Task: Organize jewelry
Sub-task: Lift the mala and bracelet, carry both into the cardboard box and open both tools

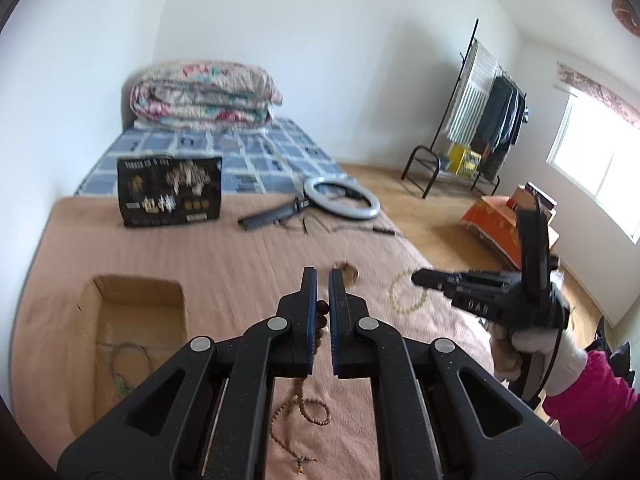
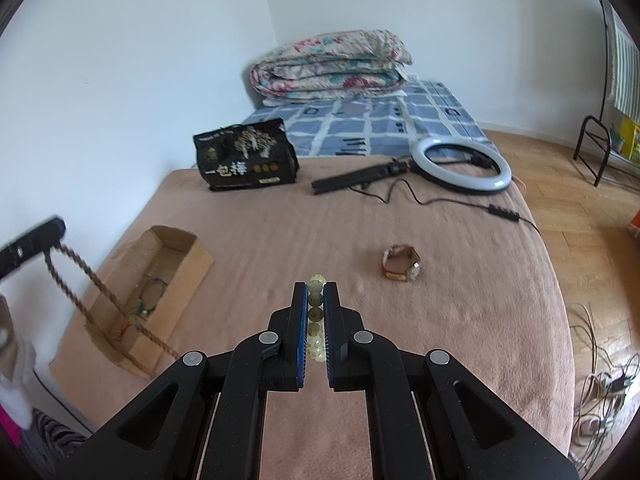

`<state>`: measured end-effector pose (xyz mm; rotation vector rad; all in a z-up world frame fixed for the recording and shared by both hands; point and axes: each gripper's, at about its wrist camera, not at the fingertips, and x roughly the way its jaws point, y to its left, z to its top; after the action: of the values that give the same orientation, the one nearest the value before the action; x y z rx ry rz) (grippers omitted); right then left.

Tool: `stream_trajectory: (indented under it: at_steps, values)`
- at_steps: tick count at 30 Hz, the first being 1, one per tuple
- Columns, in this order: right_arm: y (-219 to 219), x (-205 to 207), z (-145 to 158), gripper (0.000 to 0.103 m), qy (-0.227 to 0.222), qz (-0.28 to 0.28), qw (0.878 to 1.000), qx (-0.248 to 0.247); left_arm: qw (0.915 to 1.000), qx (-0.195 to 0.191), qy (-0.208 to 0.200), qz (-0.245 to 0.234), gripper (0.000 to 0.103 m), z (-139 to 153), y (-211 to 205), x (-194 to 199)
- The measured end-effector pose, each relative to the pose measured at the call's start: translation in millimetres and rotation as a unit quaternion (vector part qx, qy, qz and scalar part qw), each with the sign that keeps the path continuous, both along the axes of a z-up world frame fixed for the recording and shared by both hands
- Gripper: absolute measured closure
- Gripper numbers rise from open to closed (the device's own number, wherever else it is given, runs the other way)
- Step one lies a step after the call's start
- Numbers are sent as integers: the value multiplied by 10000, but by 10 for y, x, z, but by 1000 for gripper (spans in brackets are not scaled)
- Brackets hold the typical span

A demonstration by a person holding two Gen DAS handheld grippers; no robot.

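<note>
My left gripper is shut on a brown wooden bead necklace. Its long strand hangs down to the pink blanket below. My right gripper is shut on a pale yellow-green bead bracelet, held above the bed. From the left wrist view the right gripper is off to the right with the pale bracelet looping under its tip. From the right wrist view the left gripper is at the far left with the brown strand dangling beside an open cardboard box. A thin cord necklace lies inside the box.
A brown bracelet sits on the blanket to the right. At the back lie a black printed bag, a ring light with its stand and cable, and a folded quilt. The bed edge and wooden floor are to the right.
</note>
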<state>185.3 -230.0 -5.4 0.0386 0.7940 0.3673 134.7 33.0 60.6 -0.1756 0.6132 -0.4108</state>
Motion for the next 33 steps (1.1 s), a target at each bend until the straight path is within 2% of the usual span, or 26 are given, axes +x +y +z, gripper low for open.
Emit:
stream_trajectory:
  at_steps: [5, 11, 18, 23, 33]
  values:
    - [136, -39, 179, 97, -172, 174, 9997, 48, 9998, -63, -197, 62, 100, 370, 152, 4]
    - [349, -90, 334, 97, -319, 448, 9985, 79, 9977, -3, -649, 193, 100, 854, 327, -38]
    - [623, -85, 454, 97, -437, 728, 9963, 96, 9941, 24, -972, 475, 100, 1193, 553, -11]
    - [786, -49, 448, 97, -437, 879, 9951, 85, 9919, 80, -1095, 631, 100, 1289, 719, -23]
    - [1157, 15, 385, 97, -382, 1209, 9919, 65, 9911, 146, -1062, 793, 100, 1160, 940, -133]
